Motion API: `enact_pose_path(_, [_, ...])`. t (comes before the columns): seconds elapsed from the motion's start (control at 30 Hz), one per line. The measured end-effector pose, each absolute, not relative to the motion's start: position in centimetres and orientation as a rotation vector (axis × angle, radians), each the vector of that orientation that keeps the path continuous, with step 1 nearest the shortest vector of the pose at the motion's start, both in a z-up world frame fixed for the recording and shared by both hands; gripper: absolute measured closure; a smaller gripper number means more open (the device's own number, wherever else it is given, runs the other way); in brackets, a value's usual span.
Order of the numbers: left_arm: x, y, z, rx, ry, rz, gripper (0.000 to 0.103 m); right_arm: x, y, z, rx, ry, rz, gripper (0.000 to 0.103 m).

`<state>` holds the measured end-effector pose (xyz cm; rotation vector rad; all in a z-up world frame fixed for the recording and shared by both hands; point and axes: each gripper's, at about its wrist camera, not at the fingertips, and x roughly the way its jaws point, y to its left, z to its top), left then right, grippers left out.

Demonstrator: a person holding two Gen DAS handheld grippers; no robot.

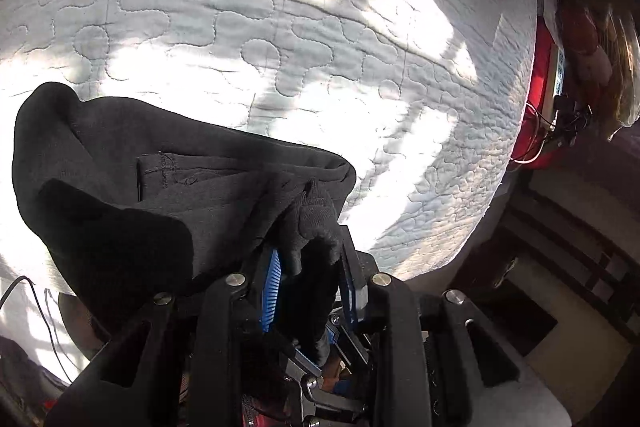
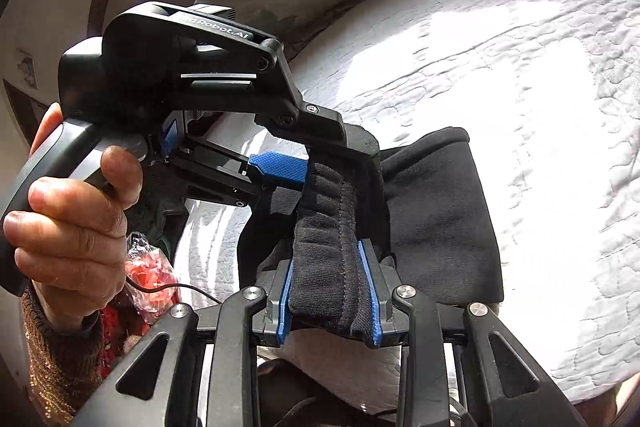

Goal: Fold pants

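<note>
Mid-fold, by the look of it: black pants point(image 2: 436, 211) already doubled into a short bundle, lifted at one edge above the white quilted mattress point(image 1: 280, 27). Flattening and perhaps a last fold remaining.

Right gripper point(image 2: 330, 291) pinching the ribbed waistband. Left gripper point(image 1: 310, 263), held by a hand point(image 2: 72, 223) at 9 o'clock in the right view, clamped on a bunched fabric edge.

Long axis hard to judge; in the right view, bundle trailing from the grippers toward 3 o'clock.
</note>
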<state>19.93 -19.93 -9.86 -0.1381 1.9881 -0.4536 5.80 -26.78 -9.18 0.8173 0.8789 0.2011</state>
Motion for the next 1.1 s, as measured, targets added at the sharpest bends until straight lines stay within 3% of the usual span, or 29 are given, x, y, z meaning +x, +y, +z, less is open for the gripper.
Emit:
enact_pose_path(0.23, [19.0,-23.2,-10.5,-0.019,1.976,-0.332,0.079,4.7,-31.4,-13.3,1.053,0.868,0.250,0.071])
enact_pose_path(0.4, [17.8,-25.4,-10.0,0.004,1.967,-0.286,0.059,3.5,-34.1,-16.3,1.240,0.852,0.265,0.065])
enact_pose_path(0.6, [17.5,-25.2,-8.2,-0.074,1.951,-0.342,0.059,1.6,-36.0,-18.7,1.433,0.820,0.287,0.066])
enact_pose_path(0.7, [17.6,-23.4,-6.7,-0.200,1.938,-0.403,0.059,0.7,-37.1,-18.0,1.404,0.809,0.242,0.059])
enact_pose_path(0.9, [16.5,-16.6,-3.7,-0.261,1.797,-0.503,0.057,-0.2,-37.8,-13.7,1.223,0.740,0.183,0.059])
enact_pose_path(1.1, [13.2,-8.1,-5.3,-0.353,1.673,-0.456,0.055,2.4,-32.8,-8.8,0.873,0.770,0.210,0.051])
